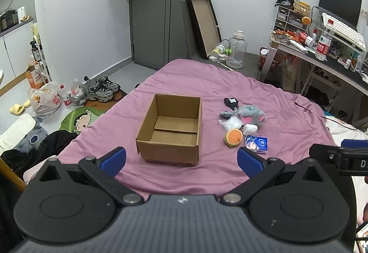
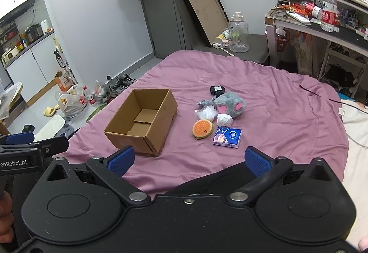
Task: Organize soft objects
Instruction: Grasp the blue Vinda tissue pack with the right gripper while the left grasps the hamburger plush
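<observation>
So both grippers hang back over the near edge of the bed (image 1: pixel 207 82), nothing grasped yet: left gripper (image 1: pixel 181 161) w/ jaws spread wide, right gripper (image 2: pixel 189 158) likewise released, blue ribbed pads apart and empty. The box (image 1: pixel 170 135) sits mid-bed, open top, empty inside, plain corrugated cardboard w/ stiff walls. The soft things lie in a loose cluster to the box's right, apart from it: burger toy (image 2: pixel 202 129), round and squishy-looking, nearest the box; tissue pack (image 2: pixel 227 136), flat rectangle in glossy blue wrap, just beside the burger on the near side, long axis running roughly across the right view; white wad (image 2: pixel 224 120) behind it; crinkly clear bag (image 2: pixel 205 112); grey plush (image 2: pixel 230 104) w/ pink patches, fuzzy and bulky; small black item (image 2: pixel 217 90) farthest back, too small to tell what. Key relation: the cluster lies ahead and slightly right of the right jaws, whereas from the left gripper it's well off to the right w/ the box straight ahead. Judging by that, the right hand is nearer for the first pick, prob. tissue pack or burger, then a carry leftward into the box.
</observation>
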Available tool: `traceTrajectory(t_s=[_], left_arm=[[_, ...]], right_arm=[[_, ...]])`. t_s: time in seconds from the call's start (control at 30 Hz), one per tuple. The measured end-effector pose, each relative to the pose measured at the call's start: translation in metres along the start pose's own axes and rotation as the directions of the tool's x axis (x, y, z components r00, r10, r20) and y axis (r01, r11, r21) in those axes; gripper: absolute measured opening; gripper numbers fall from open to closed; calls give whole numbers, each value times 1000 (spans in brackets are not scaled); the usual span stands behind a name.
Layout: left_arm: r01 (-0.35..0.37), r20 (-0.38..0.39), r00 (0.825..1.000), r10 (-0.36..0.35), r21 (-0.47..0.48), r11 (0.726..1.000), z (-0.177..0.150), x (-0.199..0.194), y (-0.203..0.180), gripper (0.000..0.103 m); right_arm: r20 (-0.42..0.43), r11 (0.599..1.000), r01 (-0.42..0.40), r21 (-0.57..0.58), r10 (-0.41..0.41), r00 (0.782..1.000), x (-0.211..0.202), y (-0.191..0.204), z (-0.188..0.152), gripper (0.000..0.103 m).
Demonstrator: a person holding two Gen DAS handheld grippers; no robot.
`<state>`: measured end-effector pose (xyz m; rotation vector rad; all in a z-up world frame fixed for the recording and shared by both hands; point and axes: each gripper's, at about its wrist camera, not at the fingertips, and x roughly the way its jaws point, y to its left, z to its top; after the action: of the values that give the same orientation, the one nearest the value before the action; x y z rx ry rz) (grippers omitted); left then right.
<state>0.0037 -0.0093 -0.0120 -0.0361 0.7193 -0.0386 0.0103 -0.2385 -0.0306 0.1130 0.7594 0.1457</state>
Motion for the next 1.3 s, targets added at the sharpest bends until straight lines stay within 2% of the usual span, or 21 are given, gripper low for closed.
traceTrajectory(t_s=[0.27,0.5,0.73,1.03,1.2,1.3], left_arm=[[-2,-9,1000,2,-16,1000,5,18,-2,102],[34,-9,999,-34,-21,999,14,42,-15,102],[62,-20,998,-63,-18,998,20,74,-32,101],[79,-52,995,-79,-2,997,26,122,-57,98],[96,-100,990,-97,-14,995,29,151,-68,86],[97,-123,988,-99,-19,995,30,168,-75,82]], right_arm=[[4,1000,-20,13,20,1000,9,-6,2,103],[23,993,-33,109,31,999,23,-36,5,103],[63,970,-35,239,21,998,45,-70,9,103],[-5,946,-25,323,28,1000,96,-93,12,101],[-54,920,-17,392,41,998,125,-106,11,101],[-66,894,-41,446,79,995,141,-116,12,101]])
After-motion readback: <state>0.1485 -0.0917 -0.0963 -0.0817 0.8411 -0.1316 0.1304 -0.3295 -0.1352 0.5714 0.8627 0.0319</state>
